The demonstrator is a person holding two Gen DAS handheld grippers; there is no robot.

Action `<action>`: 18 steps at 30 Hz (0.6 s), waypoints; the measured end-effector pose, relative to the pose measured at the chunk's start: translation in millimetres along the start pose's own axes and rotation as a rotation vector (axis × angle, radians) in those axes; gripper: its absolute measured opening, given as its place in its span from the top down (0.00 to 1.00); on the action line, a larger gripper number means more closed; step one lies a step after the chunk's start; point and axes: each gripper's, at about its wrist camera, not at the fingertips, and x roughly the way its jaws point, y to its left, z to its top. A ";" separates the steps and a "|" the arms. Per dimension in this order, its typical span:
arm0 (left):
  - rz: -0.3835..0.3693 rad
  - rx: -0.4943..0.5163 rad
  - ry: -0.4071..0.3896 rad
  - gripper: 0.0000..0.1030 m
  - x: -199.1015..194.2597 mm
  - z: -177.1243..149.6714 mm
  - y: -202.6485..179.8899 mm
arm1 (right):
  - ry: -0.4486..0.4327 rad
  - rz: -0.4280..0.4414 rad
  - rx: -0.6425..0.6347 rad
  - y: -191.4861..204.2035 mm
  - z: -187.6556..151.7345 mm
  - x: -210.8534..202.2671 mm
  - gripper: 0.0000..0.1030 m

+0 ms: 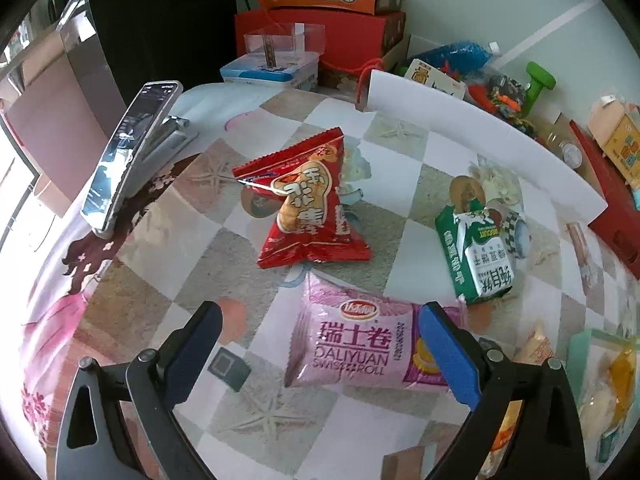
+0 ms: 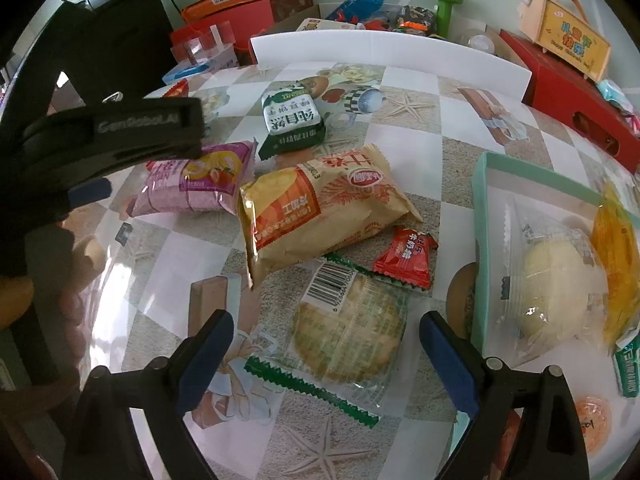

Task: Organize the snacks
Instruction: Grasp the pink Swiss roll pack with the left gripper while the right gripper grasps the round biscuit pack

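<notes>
My left gripper (image 1: pixel 320 344) is open, its jaws on either side of a pink Swiss roll pack (image 1: pixel 356 344) that lies on the table. A red snack bag (image 1: pixel 308 204) lies beyond it and a green milk pack (image 1: pixel 476 252) to the right. My right gripper (image 2: pixel 326 344) is open above a clear round cracker pack (image 2: pixel 344 328). Past it lie a tan biscuit bag (image 2: pixel 320 208), a small red candy (image 2: pixel 406 258), the pink pack (image 2: pixel 196 184) and the green pack (image 2: pixel 290 118). A teal box (image 2: pixel 484 184) at the right holds a pale bun (image 2: pixel 556 292) and a yellow pack (image 2: pixel 618 252).
A phone on a stand (image 1: pixel 128 152) stands at the table's left. A white board (image 2: pixel 384 50) lines the far edge, with red boxes (image 2: pixel 572 92), a green dumbbell (image 2: pixel 446 4) and clutter behind. The left gripper's body (image 2: pixel 108 136) crosses the right view's left side.
</notes>
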 end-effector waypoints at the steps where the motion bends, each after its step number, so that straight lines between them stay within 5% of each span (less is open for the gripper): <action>1: 0.004 0.004 -0.003 0.04 0.4 0.8 -1.2 | 0.000 -0.001 -0.002 0.3 -0.3 0.1 0.07; 18: 0.002 0.017 0.058 0.04 1.3 -0.7 4.2 | 0.008 0.005 -0.018 3.3 -2.2 2.2 0.08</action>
